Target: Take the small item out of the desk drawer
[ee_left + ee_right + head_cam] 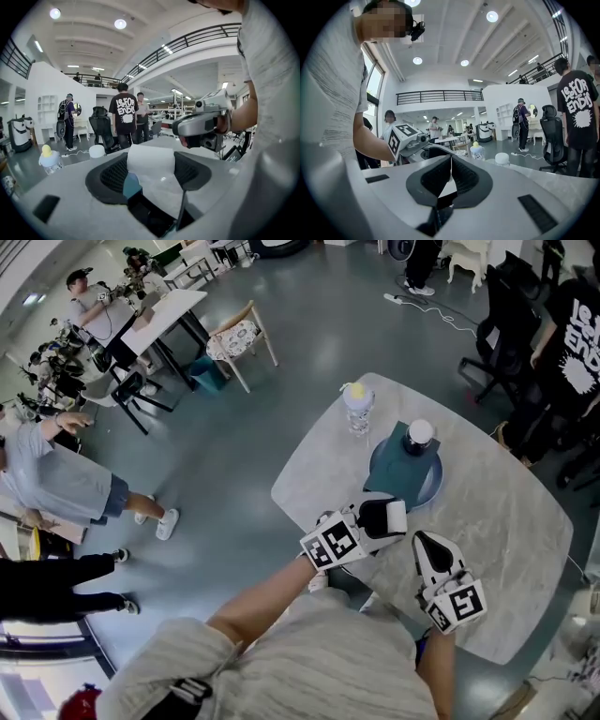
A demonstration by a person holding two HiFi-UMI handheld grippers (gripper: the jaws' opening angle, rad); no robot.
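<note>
No desk drawer and no small item from one shows in any view. Over the near edge of a white marble table (506, 521), my left gripper (386, 517) stands open, with only bare tabletop visible between its black pads (112, 176). My right gripper (424, 542) is beside it to the right and is shut, its pads (464, 176) meeting at the tips with nothing between them. In the left gripper view the left gripper (151, 161) has the right gripper (206, 124) ahead on its right. The right gripper (451, 161) sees the left gripper (405, 138) on its left.
A round blue plate (427, 486) lies mid-table, carrying a dark bottle with a white cap (419, 434). Behind it stands a clear bottle with a yellow top (357, 407). Office chairs (511, 324) and several people are around the table, and a wooden chair (239, 338) is at the left.
</note>
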